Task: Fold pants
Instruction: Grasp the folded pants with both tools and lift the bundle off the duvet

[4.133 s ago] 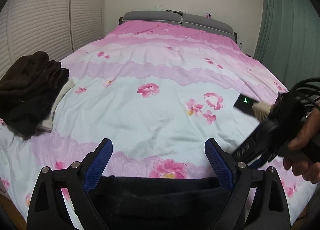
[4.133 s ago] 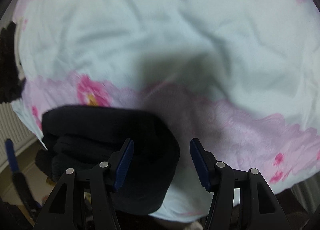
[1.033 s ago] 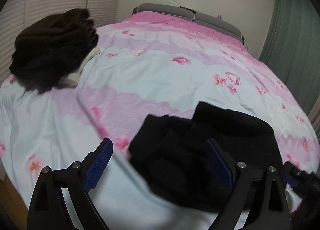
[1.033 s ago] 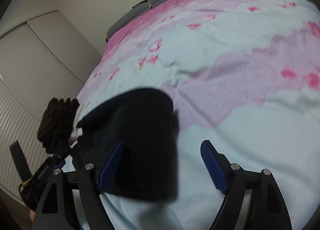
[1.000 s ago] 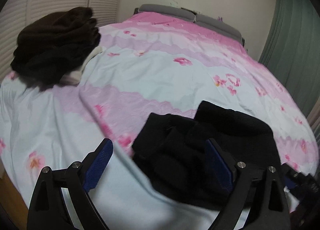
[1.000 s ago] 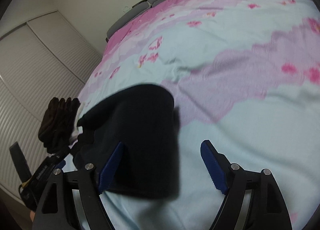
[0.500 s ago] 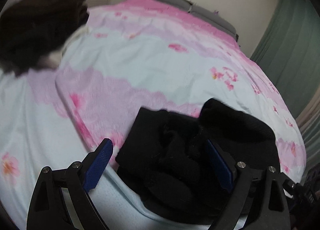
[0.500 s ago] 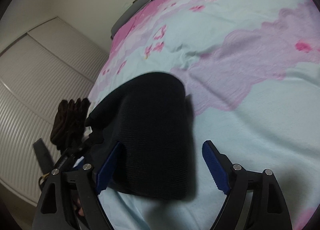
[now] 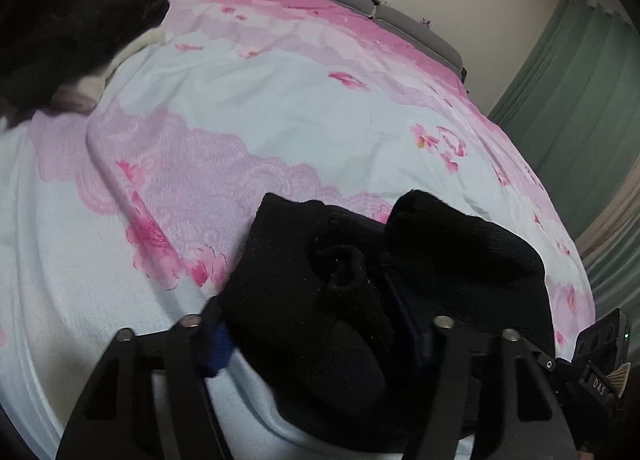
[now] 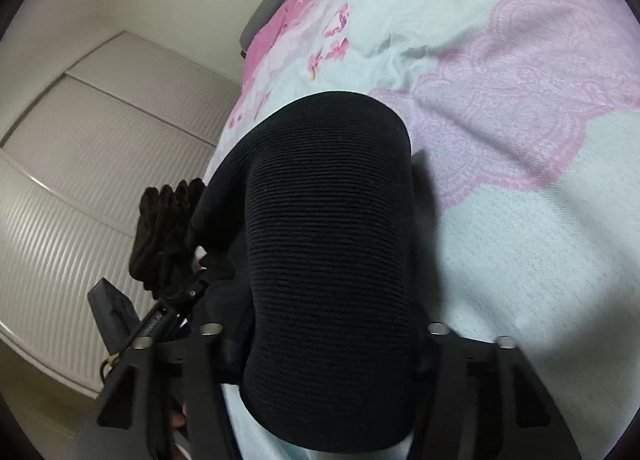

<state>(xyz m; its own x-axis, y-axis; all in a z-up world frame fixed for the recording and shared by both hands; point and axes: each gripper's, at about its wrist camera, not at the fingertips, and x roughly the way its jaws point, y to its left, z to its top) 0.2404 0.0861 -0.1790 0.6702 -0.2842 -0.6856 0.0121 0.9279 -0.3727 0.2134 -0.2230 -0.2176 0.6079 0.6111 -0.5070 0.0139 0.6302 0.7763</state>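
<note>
Black ribbed pants (image 9: 400, 272) lie bunched at the near edge of the bed. In the left wrist view my left gripper (image 9: 316, 328) straddles their crumpled left end, jaws wide apart with cloth between them and over the fingers. In the right wrist view the pants (image 10: 332, 240) form a thick folded roll. My right gripper (image 10: 324, 344) straddles its near end, jaws wide apart and the fingertips hidden by cloth. The left gripper's body (image 10: 160, 316) shows at the roll's left side.
The bed carries a pale blue and pink flowered cover (image 9: 280, 107). A pile of dark brown clothes (image 9: 68, 19) lies at its left edge; it also shows in the right wrist view (image 10: 164, 227). White louvred closet doors (image 10: 80, 179) stand left, green curtains (image 9: 580, 99) right.
Both grippers have moved forward onto the pants from each end. The cloth now lies between and over the fingers of each. The jaws have stayed wide apart.
</note>
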